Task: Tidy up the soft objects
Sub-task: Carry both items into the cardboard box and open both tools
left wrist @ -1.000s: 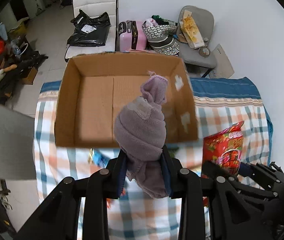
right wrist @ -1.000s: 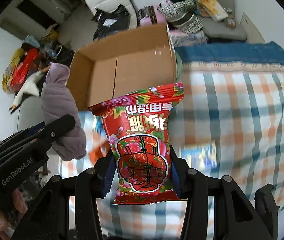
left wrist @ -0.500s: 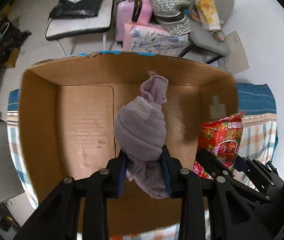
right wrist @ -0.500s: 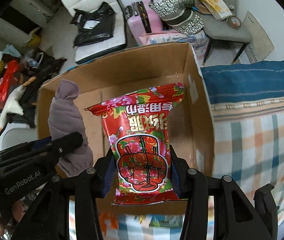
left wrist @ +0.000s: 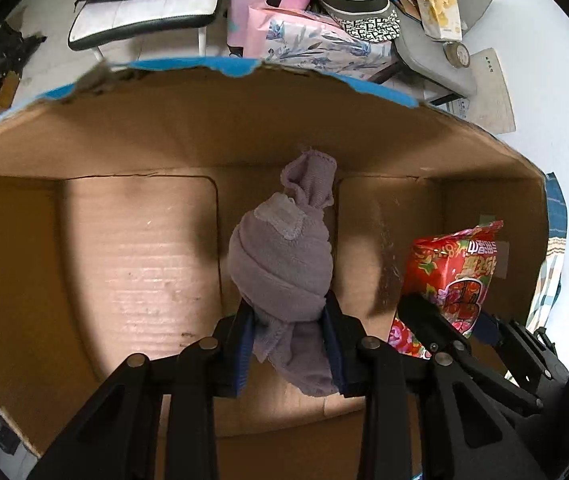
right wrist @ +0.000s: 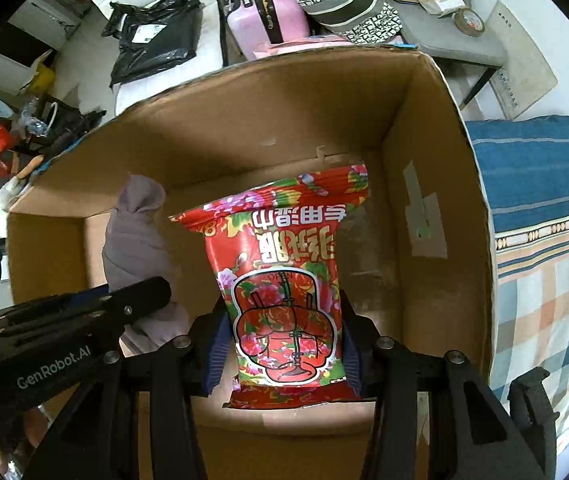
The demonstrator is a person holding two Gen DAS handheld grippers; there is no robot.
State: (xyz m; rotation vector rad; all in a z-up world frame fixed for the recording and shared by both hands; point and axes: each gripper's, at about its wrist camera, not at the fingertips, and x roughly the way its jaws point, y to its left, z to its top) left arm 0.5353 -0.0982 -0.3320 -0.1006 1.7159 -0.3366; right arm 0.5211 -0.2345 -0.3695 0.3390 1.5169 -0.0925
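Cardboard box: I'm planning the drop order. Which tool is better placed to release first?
Either, slightly the left: the left tool holds the purple sock bundle over bare floor mid-box; the right tool holds the red packet nearer the right wall.

Both grippers reach into the box (left wrist: 96, 264), the left gripper (left wrist: 289, 330) clamping the towel (left wrist: 282, 264) over the middle of the floor and the right gripper (right wrist: 284, 344) clamping the packet (right wrist: 284, 280) beside it, toward the box's right wall. From the right wrist, the towel (right wrist: 134, 240) stands just left of the packet, the two apart. Behind the box's far wall sit a suitcase (right wrist: 262, 14), a bag (right wrist: 152, 34) on a chair (left wrist: 144, 20) to its left and a second chair (right wrist: 450, 40) to its right, while the blanket (right wrist: 544, 248) spreads right of the box.
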